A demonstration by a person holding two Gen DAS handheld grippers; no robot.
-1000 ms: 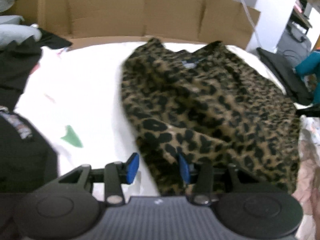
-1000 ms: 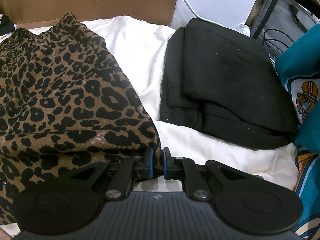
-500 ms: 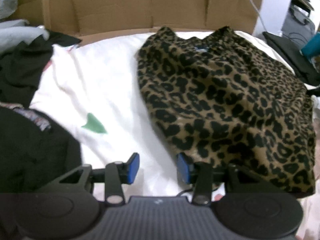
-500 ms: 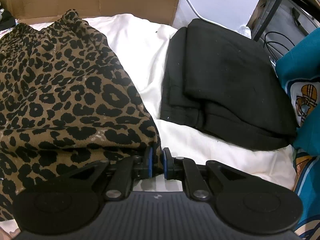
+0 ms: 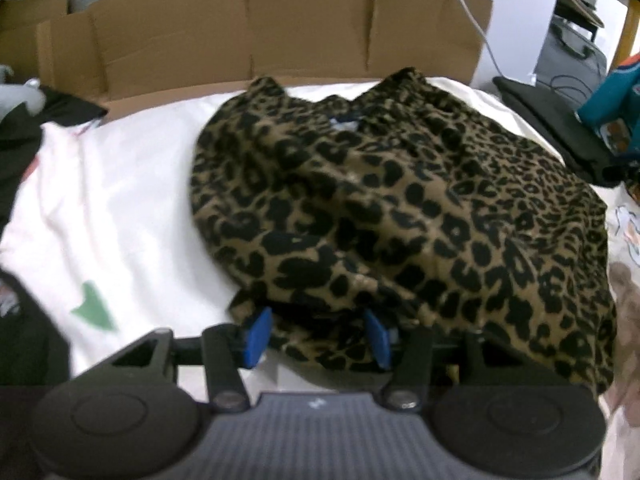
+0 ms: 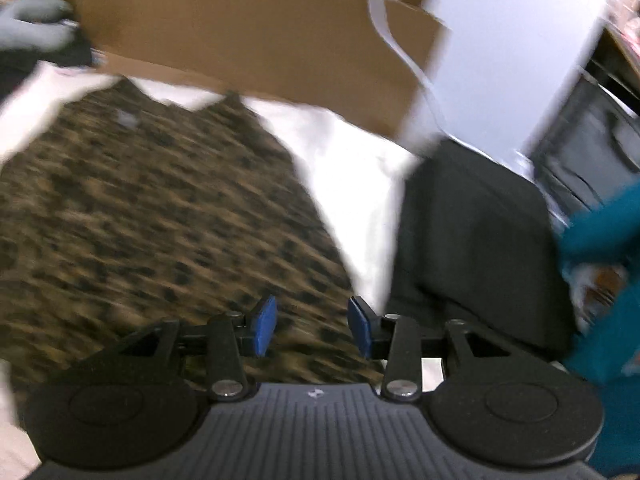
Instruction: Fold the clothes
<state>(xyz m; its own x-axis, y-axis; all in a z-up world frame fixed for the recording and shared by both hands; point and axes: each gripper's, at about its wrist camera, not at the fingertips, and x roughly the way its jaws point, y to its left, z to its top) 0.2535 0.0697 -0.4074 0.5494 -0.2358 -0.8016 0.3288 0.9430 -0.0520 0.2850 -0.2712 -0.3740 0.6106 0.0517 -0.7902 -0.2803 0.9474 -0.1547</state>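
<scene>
Your left gripper [image 5: 318, 334] is released, its blue pads spread with the near hem of the leopard-print garment [image 5: 400, 216] lying between them, not pinched. The garment is bunched on the white sheet [image 5: 120, 208], right of centre, with the cardboard wall [image 5: 280, 40] at the far edge. Your right gripper [image 6: 312, 326] is also released, hanging over the garment's right edge [image 6: 160, 220]; that view is blurred. A folded black garment [image 6: 472, 240] lies to the right on the sheet, apart from the leopard one.
</scene>
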